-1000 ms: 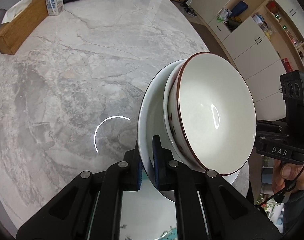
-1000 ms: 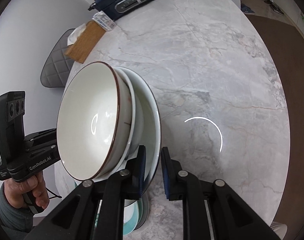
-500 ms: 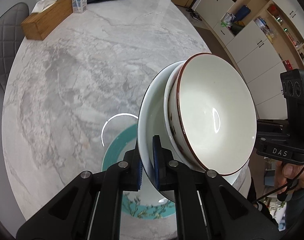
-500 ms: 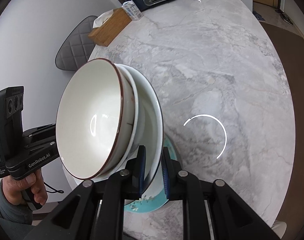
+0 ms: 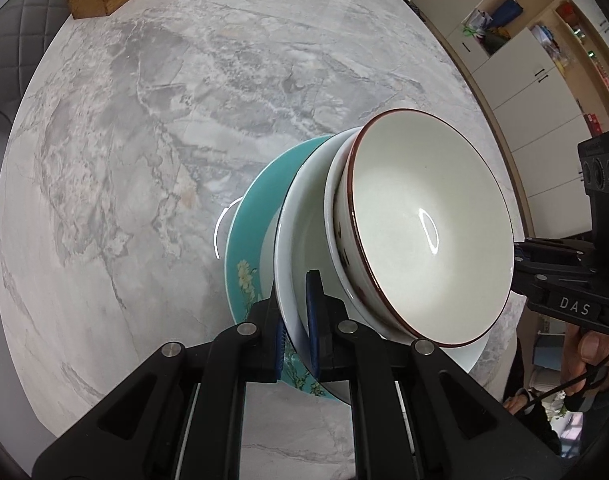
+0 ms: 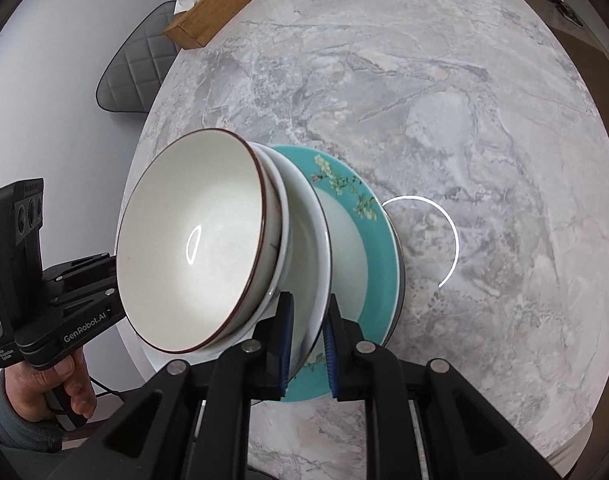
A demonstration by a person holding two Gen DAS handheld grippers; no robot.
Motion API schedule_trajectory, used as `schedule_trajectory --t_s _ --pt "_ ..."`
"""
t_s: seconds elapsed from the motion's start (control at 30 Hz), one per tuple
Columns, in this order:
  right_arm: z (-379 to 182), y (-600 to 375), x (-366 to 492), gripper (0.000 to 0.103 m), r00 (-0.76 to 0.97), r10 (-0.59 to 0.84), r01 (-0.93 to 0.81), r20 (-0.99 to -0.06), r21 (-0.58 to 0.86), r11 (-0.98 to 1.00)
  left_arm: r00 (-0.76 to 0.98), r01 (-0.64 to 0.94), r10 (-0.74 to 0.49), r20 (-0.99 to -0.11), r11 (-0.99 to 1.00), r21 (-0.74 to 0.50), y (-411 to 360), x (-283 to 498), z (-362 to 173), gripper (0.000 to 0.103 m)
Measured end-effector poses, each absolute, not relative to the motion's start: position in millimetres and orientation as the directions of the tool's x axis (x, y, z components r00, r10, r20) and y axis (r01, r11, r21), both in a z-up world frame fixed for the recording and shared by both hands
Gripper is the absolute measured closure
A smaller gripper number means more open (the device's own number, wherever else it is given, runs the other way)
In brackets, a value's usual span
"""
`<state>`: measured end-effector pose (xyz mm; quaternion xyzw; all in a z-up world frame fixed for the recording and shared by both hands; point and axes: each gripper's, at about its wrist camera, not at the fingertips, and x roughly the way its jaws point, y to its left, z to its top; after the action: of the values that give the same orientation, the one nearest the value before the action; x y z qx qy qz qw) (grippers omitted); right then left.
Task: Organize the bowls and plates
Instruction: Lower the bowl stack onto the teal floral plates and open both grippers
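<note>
The broad white ceramic plate (image 5: 300, 240) carried two nested bowls: a white bowl (image 5: 331, 216) beneath, and within it a cream ceramic bowl with a thin red-brown rim (image 5: 428, 236). The left gripper (image 5: 296, 320) had its jaws clenched on the near rim of the white plate, one blue pad on each face. The right gripper (image 6: 307, 332) gripped the opposite rim of the same plate in the same manner, its jaws nearly closed on the thin edge. In both wrist views the stack appeared tilted, the cream bowl's glossy hollow facing the opposite gripper, and a ring of reflected light lay in it. Directly behind the stack lay a round teal plate with a white centre and a blossom-branch pattern (image 6: 378, 248), resting on the grey marble desk (image 5: 152, 128); whether the white plate touched it could not be told. A person's hand (image 6: 70, 390) held the left gripper's handle. A wooden tissue box (image 6: 208, 10) stood at the far edge of the desk.
</note>
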<state>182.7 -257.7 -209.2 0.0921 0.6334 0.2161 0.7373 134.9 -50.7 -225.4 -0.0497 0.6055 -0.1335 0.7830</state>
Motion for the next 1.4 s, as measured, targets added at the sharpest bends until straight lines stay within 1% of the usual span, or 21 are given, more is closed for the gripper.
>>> schedule_trajectory --t_s 0.37,0.53,0.83,0.97,1.03,1.07,1.1,1.13,1.17,1.2,1.23,1.27,1.3,1.33,1.37,1.4 --pt "-221 -254 177 0.087 0.123 0.430 -0.208 -0.894 0.401 0.892 0.239 0.130 -0.253 -0.938 0.965 -0.227 -46 135 -241 0.095" --pt "-223 -250 178 0.087 0.128 0.411 -0.225 -0.903 0.377 0.899 0.251 0.143 -0.241 -0.938 0.967 -0.210 -49 136 -242 0.095" --pt "-222 -241 174 0.087 0.169 0.362 -0.271 -0.917 0.310 0.911 0.245 0.123 -0.248 -0.937 0.967 -0.224 -45 133 -252 0.095" --pt "-221 -236 173 0.086 0.204 0.322 -0.291 -0.925 0.256 0.922 0.252 0.117 -0.250 -0.935 0.967 -0.227 -44 133 -252 0.094" --pt "-220 -235 172 0.081 0.215 0.313 -0.291 -0.925 0.245 0.925 0.271 0.112 -0.244 -0.931 0.969 -0.221 -42 132 -248 0.093" --pt "-220 -235 172 0.080 0.219 0.309 -0.289 -0.925 0.241 0.927 0.283 0.110 -0.239 -0.929 0.970 -0.216 -41 132 -246 0.089" --pt "-219 -237 172 0.075 0.225 0.302 -0.282 -0.926 0.234 0.930 0.293 0.106 -0.230 -0.928 0.972 -0.208 -40 133 -243 0.087" --pt "-219 -238 171 0.071 0.229 0.297 -0.274 -0.927 0.231 0.933 0.298 0.101 -0.218 -0.930 0.975 -0.196 -38 133 -242 0.083" --pt "-218 -240 171 0.069 0.232 0.293 -0.267 -0.927 0.229 0.936 0.299 0.099 -0.220 -0.928 0.975 -0.199 -36 133 -241 0.081" --pt "-217 -243 170 0.063 0.236 0.289 -0.257 -0.928 0.227 0.939 0.302 0.097 -0.222 -0.927 0.975 -0.202 -34 132 -239 0.078" --pt "-215 -247 169 0.056 0.244 0.291 -0.247 -0.925 0.230 0.941 0.304 0.085 -0.200 -0.931 0.979 -0.183 -32 132 -239 0.064" --pt "-212 -252 167 0.055 0.255 0.289 -0.234 -0.923 0.231 0.944 0.310 0.068 -0.183 -0.933 0.983 -0.170 -27 131 -238 0.050" --pt "-210 -256 165 0.052 0.262 0.288 -0.228 -0.921 0.231 0.946 0.313 0.059 -0.191 -0.930 0.982 -0.181 -22 129 -238 0.047" --pt "-207 -259 163 0.045 0.272 0.290 -0.220 -0.918 0.234 0.947 0.314 0.050 -0.200 -0.928 0.980 -0.194 -18 127 -237 0.038" --pt "-203 -263 161 0.041 0.282 0.292 -0.214 -0.914 0.237 0.948 0.322 0.041 -0.199 -0.926 0.980 -0.196 -13 125 -235 0.021" --pt "-199 -267 158 0.035 0.297 0.286 -0.205 -0.911 0.232 0.951 0.335 0.029 -0.182 -0.925 0.983 -0.183 -9 122 -232 0.013"
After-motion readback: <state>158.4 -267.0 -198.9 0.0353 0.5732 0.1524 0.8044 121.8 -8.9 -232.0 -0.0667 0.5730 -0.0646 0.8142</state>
